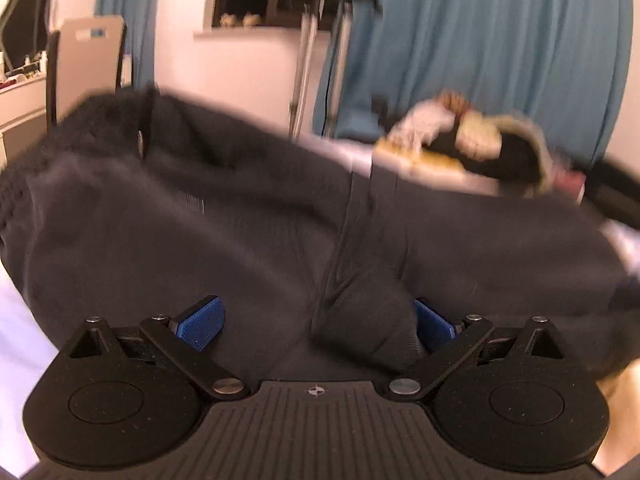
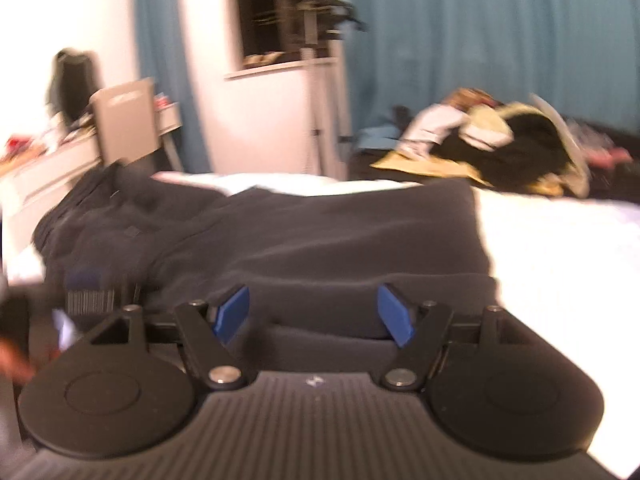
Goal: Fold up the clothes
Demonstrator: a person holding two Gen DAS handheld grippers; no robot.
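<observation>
A dark grey garment (image 1: 224, 216) lies spread over the white bed (image 1: 16, 320) and fills most of the left wrist view. My left gripper (image 1: 316, 322) is open wide just above it. A bunched fold of the cloth (image 1: 360, 332) sits between the blue pads, against the right one, and the left pad (image 1: 200, 322) is clear of it. In the right wrist view the same garment (image 2: 320, 232) lies partly folded, with a straight right edge. My right gripper (image 2: 314, 314) is open over its near edge, and neither pad presses on the cloth.
A pile of mixed clothes (image 2: 500, 140) lies at the far right of the bed (image 2: 560, 260). Behind it hang blue curtains (image 2: 480, 40). A chair (image 2: 124, 120) and a cluttered desk (image 2: 44, 152) stand at the left. A metal stand (image 2: 316, 80) is by the window.
</observation>
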